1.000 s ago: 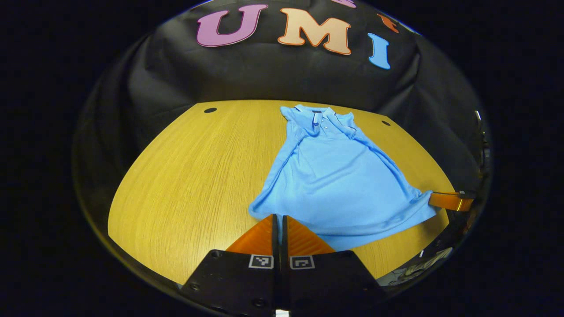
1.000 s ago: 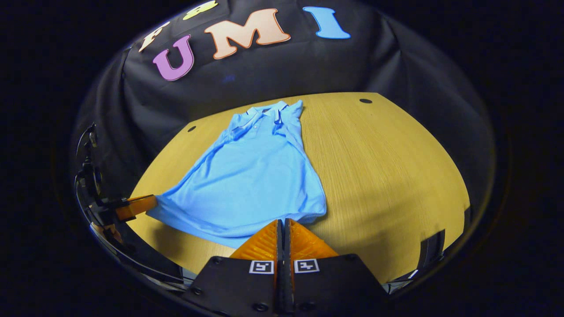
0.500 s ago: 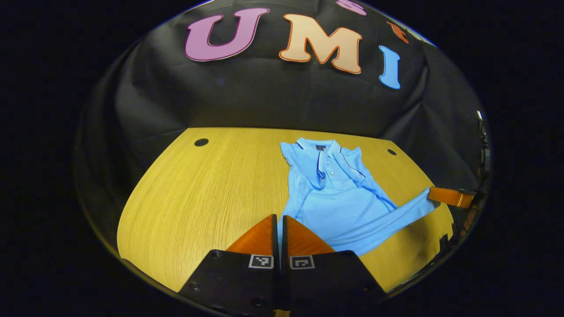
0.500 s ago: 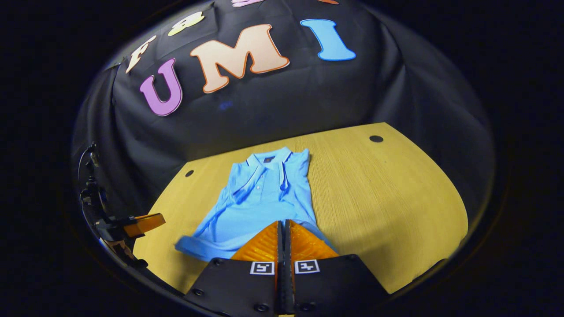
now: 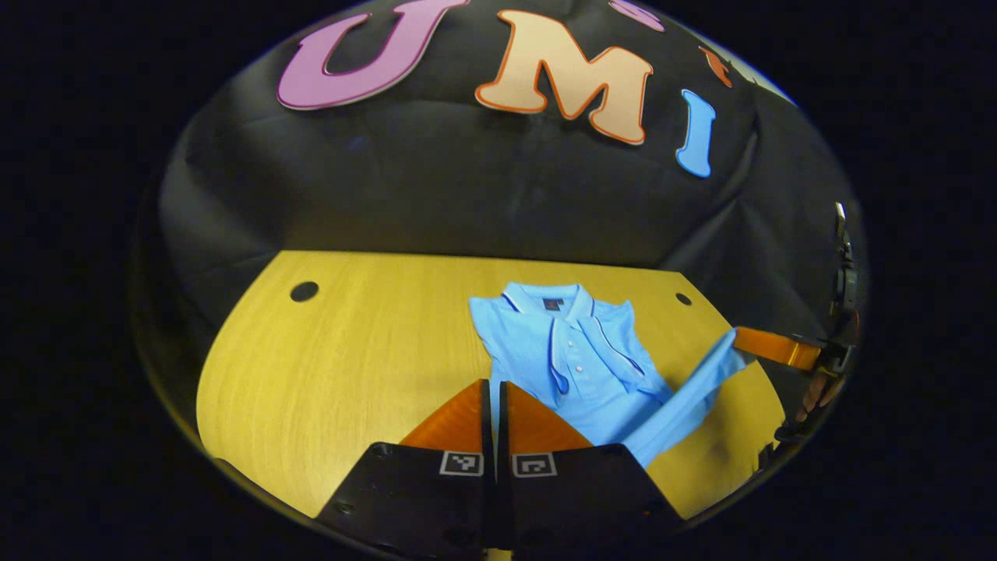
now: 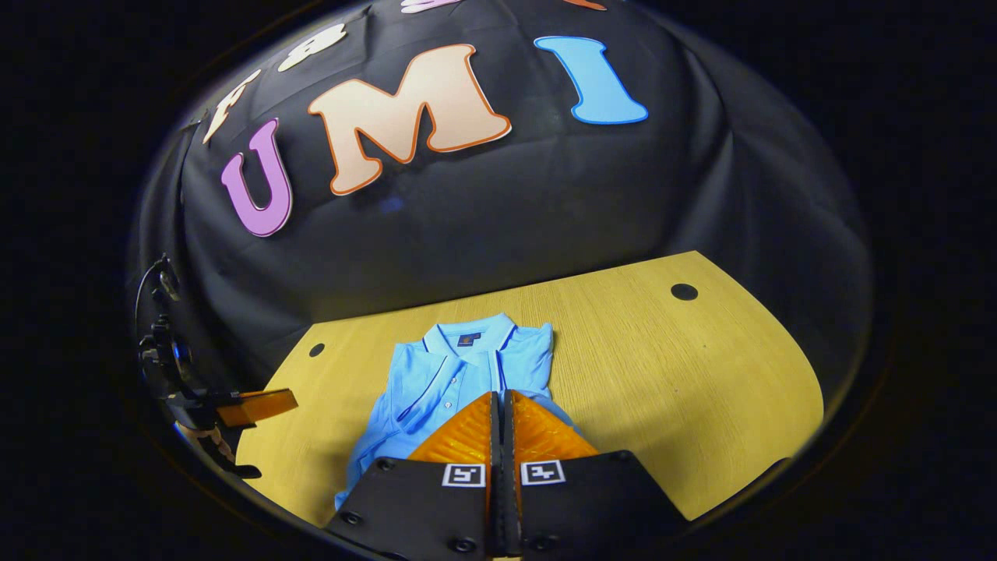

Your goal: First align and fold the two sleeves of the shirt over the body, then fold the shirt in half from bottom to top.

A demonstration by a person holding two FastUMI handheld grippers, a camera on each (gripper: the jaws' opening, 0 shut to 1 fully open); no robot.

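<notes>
A light blue polo shirt (image 5: pixel 572 358) lies on the wooden table (image 5: pixel 343 351), collar toward the far wall. My right gripper (image 6: pixel 498 394) is shut on the shirt's hem. In the left gripper view it (image 5: pixel 736 336) holds that corner lifted, and a band of cloth slopes down from it toward the body. My left gripper (image 5: pixel 491 383) has its fingers pressed together at the shirt's left edge. In the right gripper view, bare table lies between the left gripper (image 6: pixel 294 399) and the shirt (image 6: pixel 459 374).
The black cloth wall stands close behind the table's far edge. Small dark holes (image 5: pixel 304 291) (image 6: pixel 684 291) mark the table's back corners. Bare wood (image 6: pixel 685 374) stretches to the right of the shirt, and more to its left.
Both grippers have moved forward toward the collar. The right one has carried its hem corner up and over the body. The other hem corner no longer reaches the left gripper.
</notes>
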